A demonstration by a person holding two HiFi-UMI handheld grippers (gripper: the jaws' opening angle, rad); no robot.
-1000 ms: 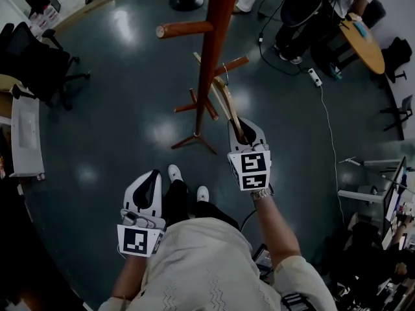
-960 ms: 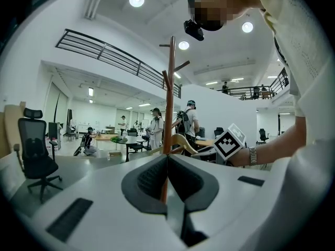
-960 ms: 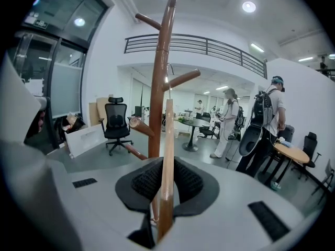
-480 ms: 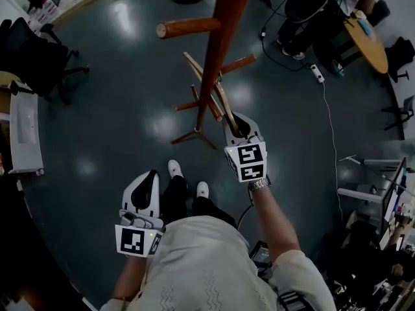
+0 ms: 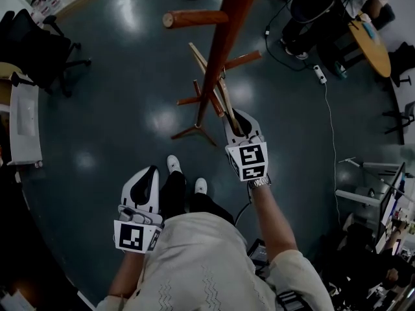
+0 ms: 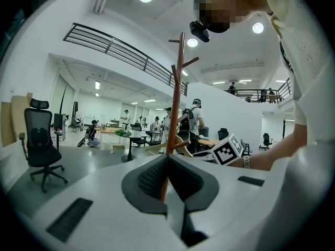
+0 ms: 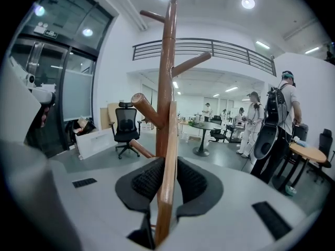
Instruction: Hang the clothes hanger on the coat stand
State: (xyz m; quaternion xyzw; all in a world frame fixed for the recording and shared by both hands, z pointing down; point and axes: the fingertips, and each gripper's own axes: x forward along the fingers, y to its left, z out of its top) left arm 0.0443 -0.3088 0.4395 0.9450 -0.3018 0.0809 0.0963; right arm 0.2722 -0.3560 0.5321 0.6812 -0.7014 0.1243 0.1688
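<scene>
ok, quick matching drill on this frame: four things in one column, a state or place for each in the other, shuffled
Things
1. left gripper
2. right gripper
3. coat stand
4. office chair

States or places
A. upright, pegs sticking out
B. shut on nothing
C. near the left edge of the head view
D. shut on the clothes hanger

Pairs: 1-B, 2-D, 3-A, 4-C
</scene>
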